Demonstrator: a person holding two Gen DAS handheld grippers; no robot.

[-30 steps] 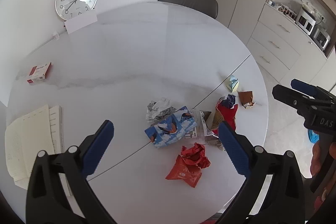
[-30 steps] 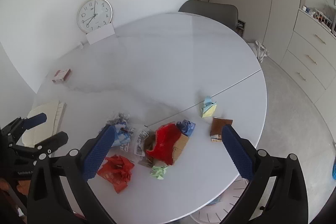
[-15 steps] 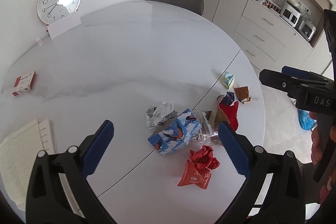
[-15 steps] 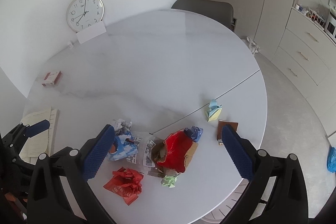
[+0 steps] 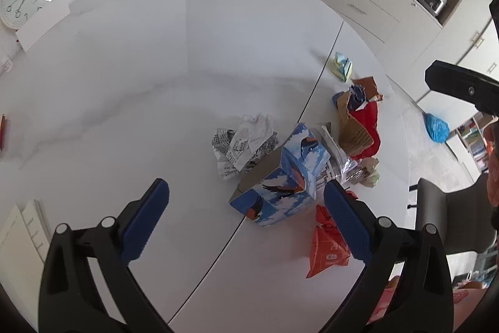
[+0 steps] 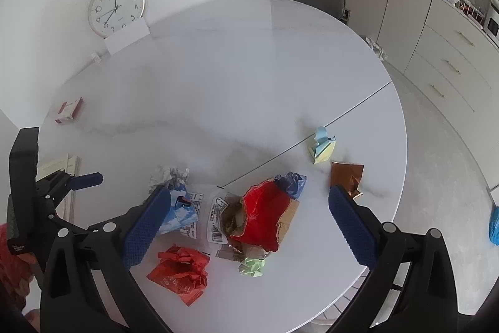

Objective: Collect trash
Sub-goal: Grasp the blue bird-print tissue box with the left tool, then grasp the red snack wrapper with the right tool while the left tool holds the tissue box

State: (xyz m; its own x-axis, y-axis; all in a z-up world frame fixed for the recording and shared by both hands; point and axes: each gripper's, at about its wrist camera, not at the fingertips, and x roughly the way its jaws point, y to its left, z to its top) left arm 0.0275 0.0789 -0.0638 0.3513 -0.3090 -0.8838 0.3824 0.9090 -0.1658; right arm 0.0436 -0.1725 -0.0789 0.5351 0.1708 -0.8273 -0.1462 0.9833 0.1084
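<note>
The left gripper (image 5: 246, 208), held above a round white table (image 5: 156, 67), hangs with its blue-padded fingers (image 5: 145, 223) spread wide and nothing between them; the right gripper (image 6: 249, 220) hovers over the same table, likewise spread wide and empty. Scattered trash lies clustered near the table's front edge, on both sides of a thin seam (image 6: 312, 139) that crosses the tabletop. A crushed blue carton printed with clouds and birds (image 5: 280, 183) sits ahead of the left gripper, touching a ball of crumpled printed paper (image 5: 246, 142) on its far side. Just beside the carton lie clear plastic packaging with barcode labels (image 6: 215, 217) and a torn red-and-brown paper bag (image 6: 265, 217), with a crumpled dark blue wrapper (image 6: 291, 183) against the bag's far end. A crumpled orange-red plastic wrapper (image 6: 181, 270) lies nearest the table edge, and a small pale green wad (image 6: 254, 266) rests close to the bag. Farther along, a folded yellow-and-light-blue paper scrap (image 6: 322, 144) sits by the seam, near a flat brown wrapper (image 6: 347, 175). Away from the trash, a small red-and-white box (image 6: 69, 110) lies well apart on the table's far left, a stack of cream papers (image 5: 18, 239) rests at the near left, and a white wall clock (image 6: 116, 7) leans against the wall behind a blank white card (image 6: 126, 36).
</note>
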